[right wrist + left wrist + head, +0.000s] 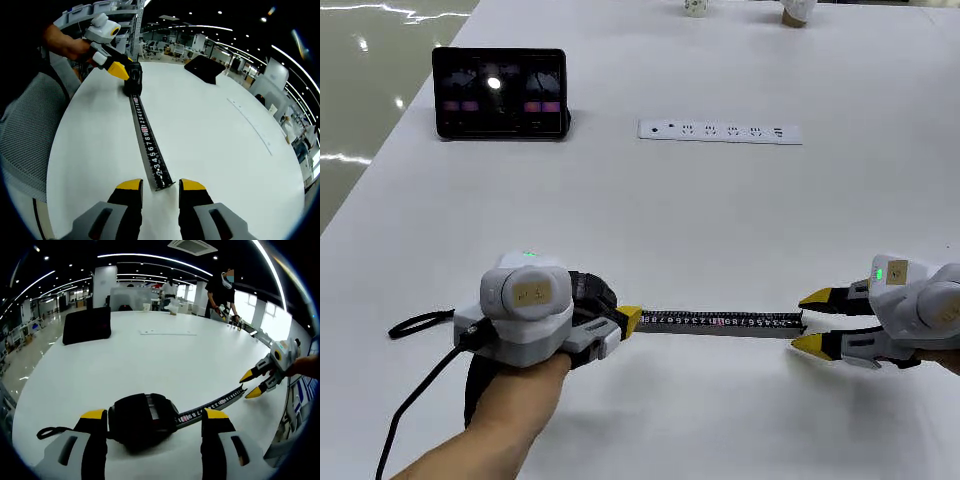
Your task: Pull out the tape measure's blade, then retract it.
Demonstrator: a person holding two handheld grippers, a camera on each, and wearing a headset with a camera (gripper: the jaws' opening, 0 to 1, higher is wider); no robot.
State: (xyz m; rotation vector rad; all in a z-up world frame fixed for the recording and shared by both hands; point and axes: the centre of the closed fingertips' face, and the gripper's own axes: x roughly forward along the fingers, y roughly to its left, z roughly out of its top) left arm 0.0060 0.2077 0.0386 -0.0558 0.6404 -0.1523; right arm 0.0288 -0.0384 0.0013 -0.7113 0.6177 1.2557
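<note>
The tape measure case (592,296), black and rounded, sat on the white table (670,220) near the person's edge, and everything else is placed from it. The left gripper (154,414) was clamped around the case, a yellow-tipped jaw on either side, with the person's hand (515,395) behind it. A black wrist strap (420,323) trailed from the case on the side away from the blade, lying in a loop on the table, and a black cable (415,400) ran from the gripper back toward the person. The blade (720,321) was drawn out of the case to the person's right and lay flat and straight on the table, its printed numbers facing up. At the blade's far end from the case the right gripper (811,321) was spread wide, one yellow tip on each side of the blade's end; in the right gripper view a gap showed between each tip and the blade, so it gripped nothing. Well beyond the case, on the far side of the table, a black tablet (500,92) stood propped with its screen lit, and farther from the case to the right of the tablet a white power strip (720,131) lay flat.
</note>
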